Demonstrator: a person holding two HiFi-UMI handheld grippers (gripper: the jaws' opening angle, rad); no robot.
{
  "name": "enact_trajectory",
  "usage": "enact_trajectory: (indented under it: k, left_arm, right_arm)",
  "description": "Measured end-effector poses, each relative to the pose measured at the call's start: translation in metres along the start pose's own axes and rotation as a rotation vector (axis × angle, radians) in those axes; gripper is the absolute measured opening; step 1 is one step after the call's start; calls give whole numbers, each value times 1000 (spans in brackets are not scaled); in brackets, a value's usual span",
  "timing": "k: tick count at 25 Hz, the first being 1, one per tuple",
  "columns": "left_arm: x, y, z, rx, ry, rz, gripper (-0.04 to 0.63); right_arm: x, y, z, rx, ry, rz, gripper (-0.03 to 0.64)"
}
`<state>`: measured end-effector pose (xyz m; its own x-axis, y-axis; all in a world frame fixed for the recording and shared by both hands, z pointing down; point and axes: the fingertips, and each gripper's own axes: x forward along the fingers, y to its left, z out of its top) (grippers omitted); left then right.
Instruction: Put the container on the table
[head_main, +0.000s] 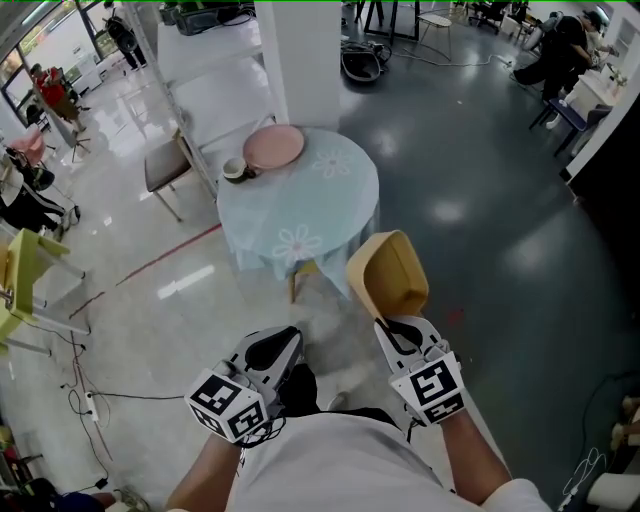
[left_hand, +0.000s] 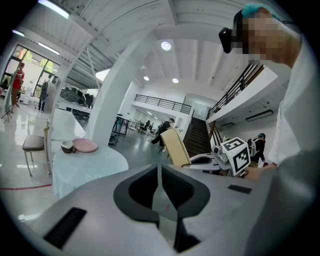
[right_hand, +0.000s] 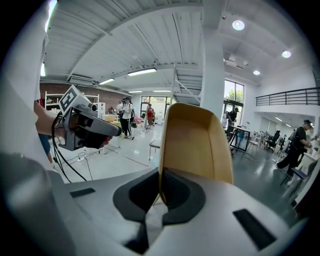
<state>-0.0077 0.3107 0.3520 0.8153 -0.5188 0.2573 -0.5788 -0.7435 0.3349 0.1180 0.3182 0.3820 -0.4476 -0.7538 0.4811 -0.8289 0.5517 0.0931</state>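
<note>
My right gripper (head_main: 392, 322) is shut on the rim of a tan, shallow container (head_main: 388, 273), held upright in the air in front of me. The right gripper view looks into its tan inside (right_hand: 196, 142), with the jaws (right_hand: 160, 186) pinching its left wall. My left gripper (head_main: 282, 343) is shut with nothing in it, low at my left side; its jaws (left_hand: 159, 192) meet in the left gripper view, where the container (left_hand: 176, 146) shows to the right. The round table (head_main: 310, 215) with a pale blue flowered cloth stands ahead, beyond both grippers.
On the table's far left lie a pink plate (head_main: 273, 147) and a small brown-rimmed cup (head_main: 235, 170). A chair (head_main: 165, 165) stands left of the table and a white column (head_main: 295, 60) behind it. Cables trail on the floor at the left (head_main: 85, 395).
</note>
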Motion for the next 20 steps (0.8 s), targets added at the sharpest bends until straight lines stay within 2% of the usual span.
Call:
enact_trajectory:
  k: [8,20]
  left_arm:
    - [28,64,20,-21,19,-24,43]
    - [63,187,62,-44,56,-58,43]
  right_arm:
    - [60,-23,19,26,28,-14,23]
    - [173,-50,67,59,80,-23,23]
